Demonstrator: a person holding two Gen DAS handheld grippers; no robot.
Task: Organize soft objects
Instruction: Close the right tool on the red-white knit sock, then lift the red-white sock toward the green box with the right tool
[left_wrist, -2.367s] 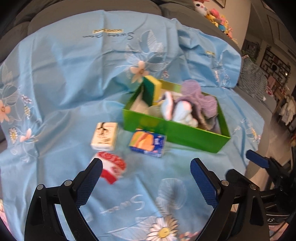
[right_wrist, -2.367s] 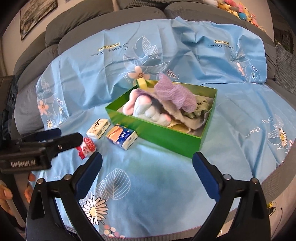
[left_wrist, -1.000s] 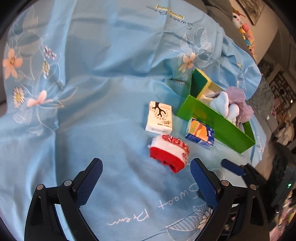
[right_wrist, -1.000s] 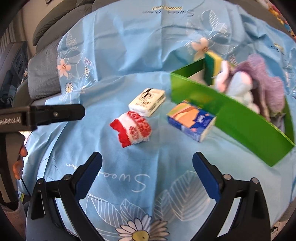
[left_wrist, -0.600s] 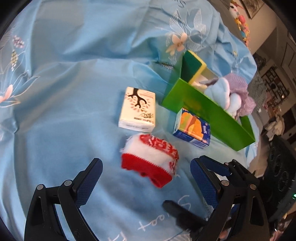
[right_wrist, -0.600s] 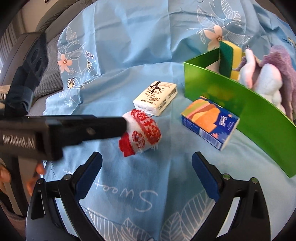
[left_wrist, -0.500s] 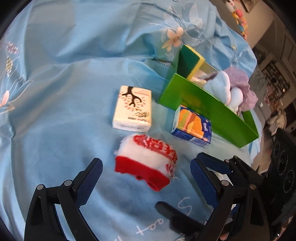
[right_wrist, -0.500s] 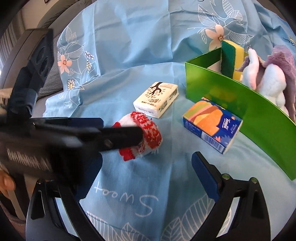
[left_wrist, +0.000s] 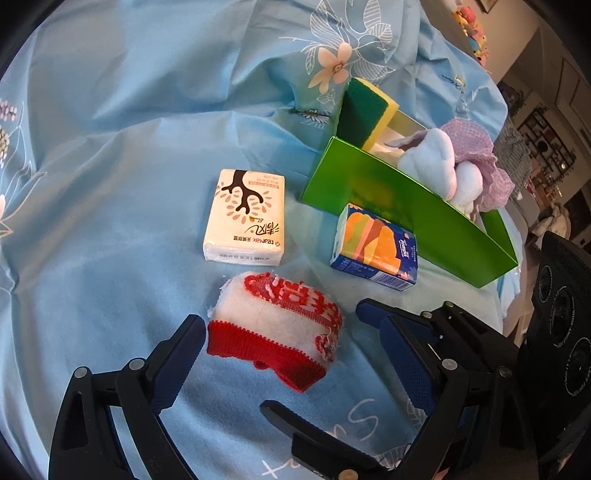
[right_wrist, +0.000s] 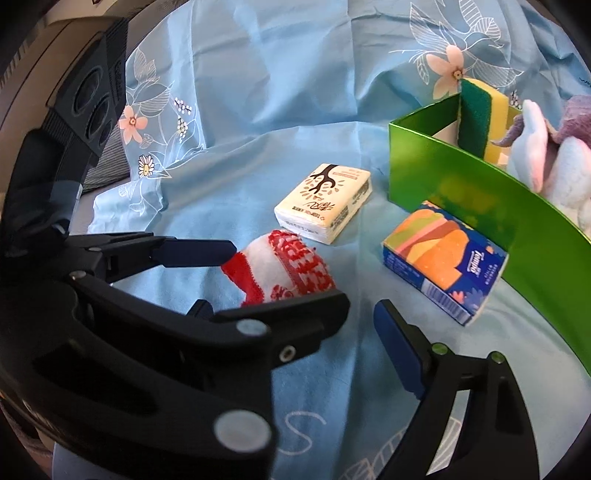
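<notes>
Left wrist view. Left gripper (left_wrist: 291, 354) spread wide astride a red-and-white knitted sock (left_wrist: 275, 326), bunched on a light blue floral sheet (left_wrist: 122, 140); near finger (left_wrist: 181, 350) just beside the red cuff, contact not resolvable; far finger (left_wrist: 402, 354) apart from the sock. Beyond the sock, a cream tissue pack (left_wrist: 245, 218) and a blue-and-orange tissue pack (left_wrist: 375, 247), the latter just beside the near wall of a green box (left_wrist: 399, 199). In the box: a green-and-yellow sponge (left_wrist: 365, 110) standing on edge, a pale blue plush toy (left_wrist: 439, 162) and a purple cloth (left_wrist: 480, 158), lower parts hidden by the wall. Right gripper (left_wrist: 314, 362) entering from the lower right, partly cut off by the frame edge.

Right wrist view. Right gripper (right_wrist: 291, 325) released, nothing pressed, jaws just narrowing; only its right finger (right_wrist: 399, 350) clear, the left one hidden behind the left gripper's body (right_wrist: 147, 332). Sock (right_wrist: 284, 273) lying between the left gripper's two fingers, its lower edge covered by the nearer one. Both tissue packs (right_wrist: 325, 208) (right_wrist: 443, 262) outside the box (right_wrist: 461, 177); sponge (right_wrist: 480, 118) and plush toy (right_wrist: 546, 155) inside, toy cut off at the right edge.
</notes>
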